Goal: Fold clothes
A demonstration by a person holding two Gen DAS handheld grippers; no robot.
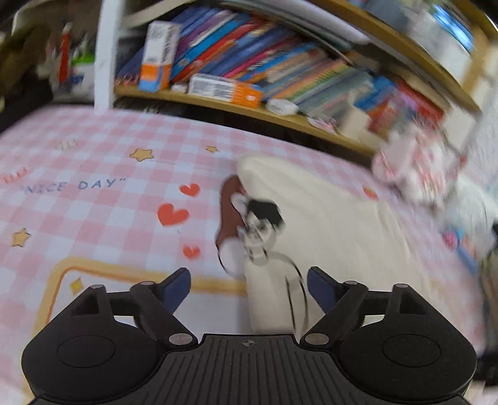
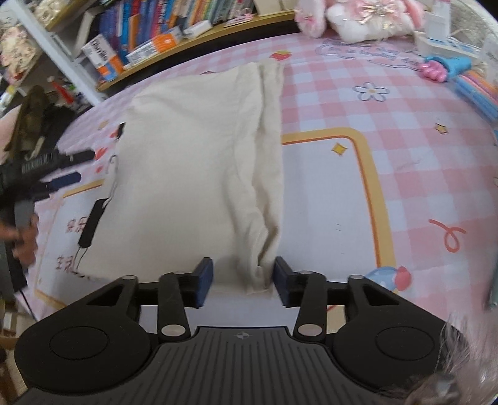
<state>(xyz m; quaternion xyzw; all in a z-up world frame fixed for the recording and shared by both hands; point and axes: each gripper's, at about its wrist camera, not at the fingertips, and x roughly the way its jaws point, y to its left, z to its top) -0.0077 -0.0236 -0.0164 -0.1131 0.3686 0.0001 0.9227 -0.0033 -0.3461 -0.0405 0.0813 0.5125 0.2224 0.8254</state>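
Observation:
A cream garment (image 2: 193, 149) lies folded on the pink checked sheet (image 2: 404, 174), its doubled right edge running toward me. That edge's near corner sits between the jaws of my right gripper (image 2: 243, 280), which stand partly apart. The left pad is clear of the cloth and the right pad is at its edge. In the left wrist view the garment (image 1: 336, 218) shows a cartoon print (image 1: 258, 230). My left gripper (image 1: 249, 288) is open wide at its near edge, gripping nothing. From the right wrist view the left gripper (image 2: 73, 168) is beside the garment's left side.
A low wooden bookshelf (image 1: 249, 71) full of books runs along the far side of the bed. A pink plush toy (image 2: 358, 15) and plastic toys (image 2: 445, 67) lie at the far right. A person's hand (image 2: 25, 236) is at the left edge.

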